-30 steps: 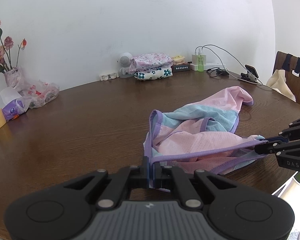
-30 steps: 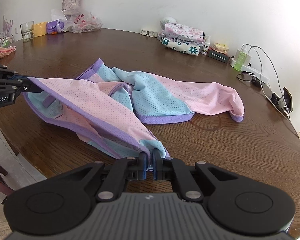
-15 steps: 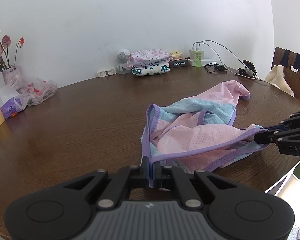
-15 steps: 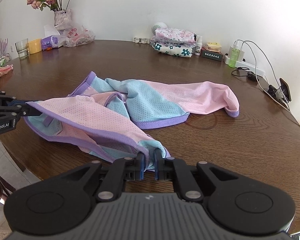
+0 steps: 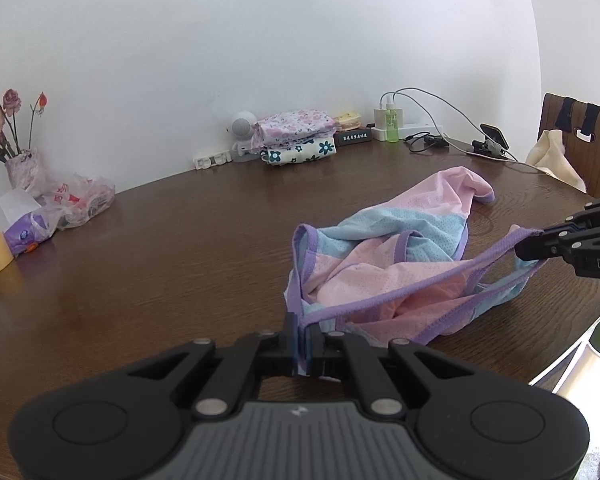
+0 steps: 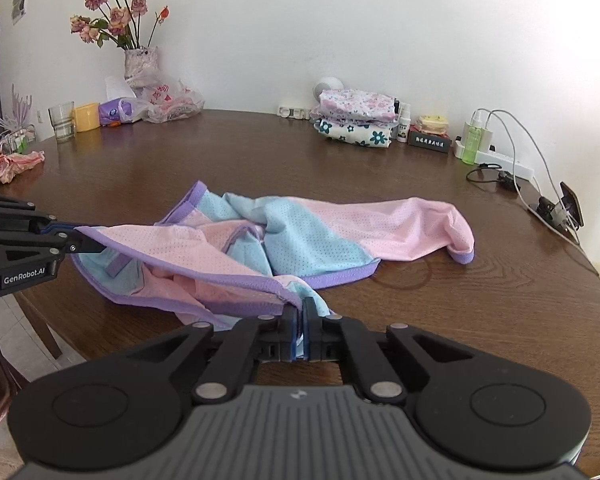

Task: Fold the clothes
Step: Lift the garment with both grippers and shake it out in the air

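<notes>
A pink and light-blue mesh garment [image 5: 400,256] with purple trim lies crumpled on the brown round table [image 5: 180,248]. My left gripper [image 5: 302,340] is shut on one corner of its purple hem. My right gripper [image 6: 299,330] is shut on the other corner. The hem between them is pulled into a fairly taut line, raised a little above the table's near edge. In the left wrist view the right gripper [image 5: 528,246] enters from the right; in the right wrist view the left gripper [image 6: 88,242] enters from the left. The rest of the garment [image 6: 340,232] trails toward the far side.
Folded floral clothes [image 6: 356,118] are stacked at the back by the wall. A power strip with cables [image 6: 496,152] and a phone on a clip [image 6: 568,208] sit back right. A vase of roses [image 6: 140,60], plastic bags [image 6: 168,100], a glass [image 6: 62,122] and a yellow cup [image 6: 86,117] stand back left. A chair [image 5: 580,144] is at the right.
Both grippers have lifted and drawn back with the hem, which now hangs higher and straighter. The body of the garment has slid a little toward the near edge.
</notes>
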`<action>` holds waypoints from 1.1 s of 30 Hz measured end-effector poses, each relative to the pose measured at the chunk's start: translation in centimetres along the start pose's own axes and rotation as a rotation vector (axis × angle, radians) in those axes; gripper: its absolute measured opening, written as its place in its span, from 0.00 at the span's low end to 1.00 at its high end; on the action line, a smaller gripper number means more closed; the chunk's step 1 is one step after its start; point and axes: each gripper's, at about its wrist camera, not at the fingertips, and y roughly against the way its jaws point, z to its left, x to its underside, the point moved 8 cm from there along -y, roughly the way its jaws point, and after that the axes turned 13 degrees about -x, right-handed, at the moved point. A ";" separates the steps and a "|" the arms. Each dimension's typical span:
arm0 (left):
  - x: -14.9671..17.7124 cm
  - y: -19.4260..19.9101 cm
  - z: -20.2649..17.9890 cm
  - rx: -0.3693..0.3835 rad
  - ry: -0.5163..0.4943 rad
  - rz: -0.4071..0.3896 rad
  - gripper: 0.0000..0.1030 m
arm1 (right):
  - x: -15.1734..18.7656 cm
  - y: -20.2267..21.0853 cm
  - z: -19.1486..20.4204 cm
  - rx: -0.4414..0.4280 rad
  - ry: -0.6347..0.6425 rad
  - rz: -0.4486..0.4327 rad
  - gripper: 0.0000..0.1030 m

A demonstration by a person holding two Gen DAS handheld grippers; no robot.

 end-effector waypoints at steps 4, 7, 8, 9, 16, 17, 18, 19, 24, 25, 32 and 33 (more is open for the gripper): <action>-5.9 -0.4 1.2 -0.011 -0.028 -0.118 0.02 | -4.6 0.4 -1.9 -0.006 0.051 -0.052 0.01; -14.1 -0.7 2.8 -0.054 -0.032 -0.231 0.01 | -11.2 0.9 -3.5 0.024 0.124 -0.121 0.01; -17.3 -0.1 3.6 -0.079 -0.024 -0.275 0.01 | -14.2 1.3 -4.0 0.040 0.146 -0.152 0.01; -20.5 0.5 4.4 -0.104 -0.016 -0.319 0.01 | -17.1 1.8 -4.4 0.057 0.168 -0.184 0.01; -39.2 8.0 10.7 -0.251 0.133 -0.607 0.01 | -36.2 11.4 -4.0 0.182 0.261 -0.509 0.01; -40.3 8.8 11.2 -0.261 0.152 -0.618 0.01 | -37.9 12.6 -3.6 0.191 0.263 -0.540 0.01; -41.1 9.2 11.5 -0.271 0.160 -0.616 0.01 | -39.5 13.7 -3.2 0.200 0.265 -0.568 0.01; -41.8 9.6 11.8 -0.281 0.169 -0.613 0.01 | -40.5 13.9 -3.0 0.201 0.262 -0.567 0.01; -42.3 10.0 13.0 -0.317 0.188 -0.563 0.01 | -43.0 13.3 -2.6 0.208 0.243 -0.541 0.01; -42.3 10.2 13.2 -0.328 0.188 -0.559 0.01 | -43.3 13.4 -2.5 0.200 0.237 -0.547 0.01; -42.0 10.9 13.6 -0.374 0.167 -0.531 0.02 | -44.5 13.1 -1.8 0.176 0.223 -0.536 0.01; -41.9 10.9 13.6 -0.377 0.166 -0.527 0.02 | -44.6 13.0 -1.8 0.177 0.224 -0.533 0.01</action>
